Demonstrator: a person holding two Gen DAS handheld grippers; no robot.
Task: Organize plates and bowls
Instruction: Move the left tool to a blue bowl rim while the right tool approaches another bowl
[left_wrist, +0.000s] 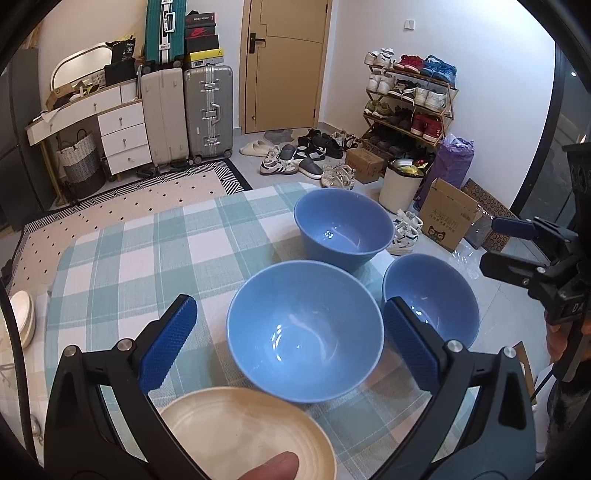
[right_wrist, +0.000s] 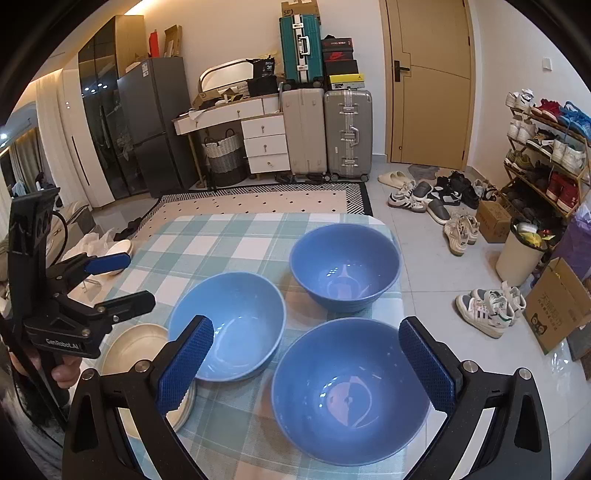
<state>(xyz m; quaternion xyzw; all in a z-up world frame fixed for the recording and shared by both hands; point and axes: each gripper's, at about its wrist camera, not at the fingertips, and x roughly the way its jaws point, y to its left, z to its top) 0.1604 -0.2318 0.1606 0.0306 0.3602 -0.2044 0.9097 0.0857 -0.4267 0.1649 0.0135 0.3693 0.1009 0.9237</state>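
Three blue bowls stand upright and empty on the table (right_wrist: 229, 236), which carries a green-and-white checked cloth. The landmark here is the middle bowl (left_wrist: 304, 330), which lies between the fingers of the left tool in the left wrist view. The far bowl (left_wrist: 343, 225) stands beyond it toward the door, close to the far table edge. The right bowl (right_wrist: 349, 391) stands just beside the landmark, at the right table edge. A cream plate (left_wrist: 240, 435) lies on the near side of the landmark, touching or nearly touching its base; in the right wrist view a second rim seems to show beneath it, so it may be a stack.

The left tool (left_wrist: 291, 332) is spread wide and holds nothing, hovering above the landmark bowl. The right tool (right_wrist: 306, 363) is likewise spread wide and empty, poised over the right bowl. A thumb tip shows at the bottom edge of the left wrist view.

Judgement: the task is at its start, as no bowl is nested yet. The step in hand appears to be the approach to a first bowl. The next move calls for lowering one tool so one finger enters the bowl and the other passes outside the wall, then closing on the rim. Lift clear before moving across the neighbouring bowls.
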